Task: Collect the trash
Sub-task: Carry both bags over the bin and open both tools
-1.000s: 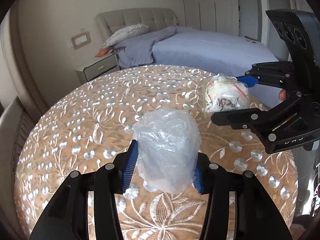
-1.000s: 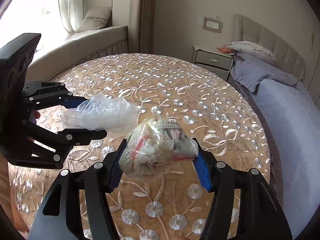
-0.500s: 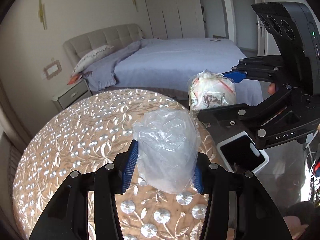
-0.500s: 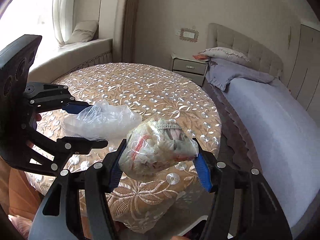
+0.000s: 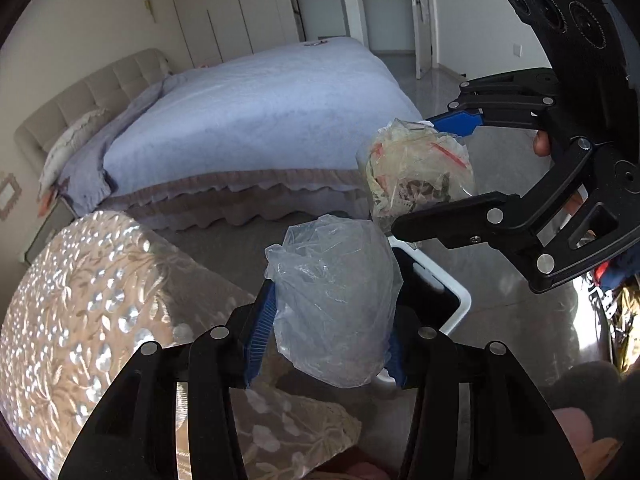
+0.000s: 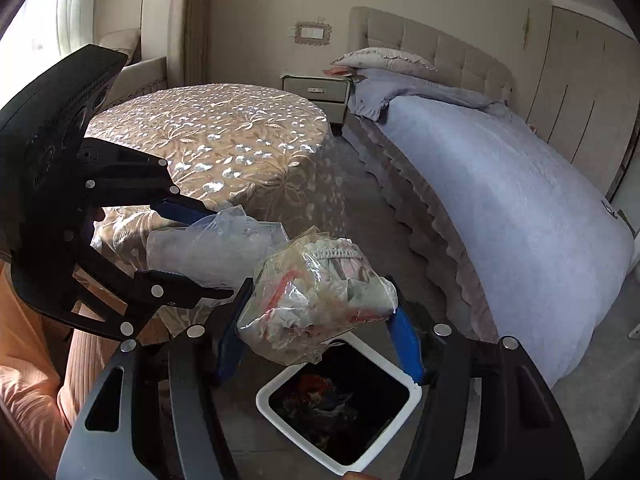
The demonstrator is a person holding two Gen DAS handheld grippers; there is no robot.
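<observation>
Bin (image 6: pixel 414 385) sits on the floor right under the right gripper (image 6: pixel 320 344), white rim, dark inside w/ some scraps already in it. Right fingers (image 6: pixel 406 342) are clenched on a stuffed clear bag (image 6: pixel 320 292) full of crumpled paper and wrappers; bag lies crosswise between the fingers, long axis roughly left-right, bulging up and fwd, hanging almost directly over the bin mouth. So right hand is the nearer one, prob. just needs to let go. Left gripper (image 5: pixel 326 328) grips a near-empty clear bag (image 5: pixel 334 300), standing upright, long axis vertical, loose top pointing up. It hangs beside the bin's edge, not clearly over the opening; needs a shift toward the right gripper. Further back: round desk (image 6: pixel 208 136) w/ embroidered cloth, then bed (image 6: pixel 500 184), nightstand (image 6: pixel 316 90).
</observation>
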